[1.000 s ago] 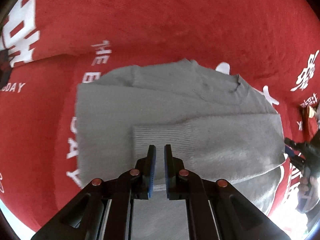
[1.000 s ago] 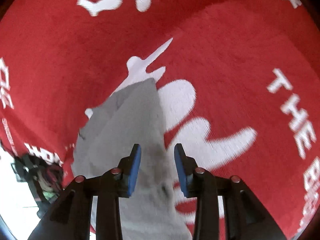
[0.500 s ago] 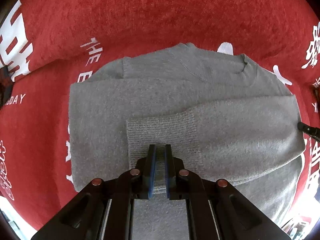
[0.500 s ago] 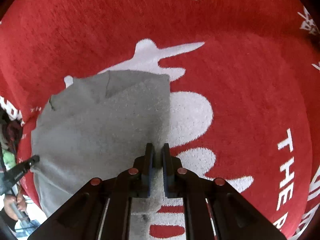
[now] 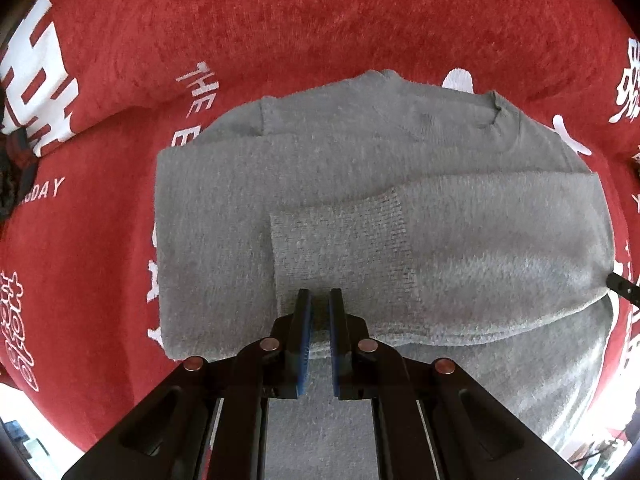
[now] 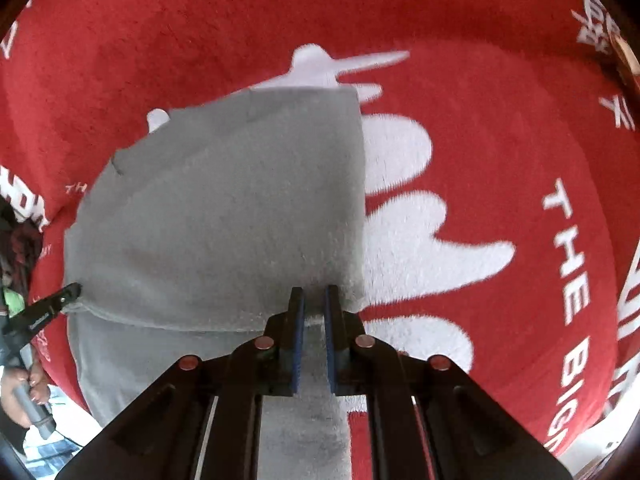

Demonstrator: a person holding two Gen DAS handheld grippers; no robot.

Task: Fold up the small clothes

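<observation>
red blanket (image 5: 360, 20) lies open all around the grey sweater (image 5: 320, 168).

The left gripper (image 5: 319, 304) points down with its blue pads pinched on the near edge of a grey sweater (image 5: 360, 184) spread over a red blanket (image 5: 320, 20) with white lettering. A ribbed cuff (image 5: 340, 244) lies folded across its middle, and the right gripper's black tip (image 5: 624, 290) touches the sweater's right edge.
</observation>
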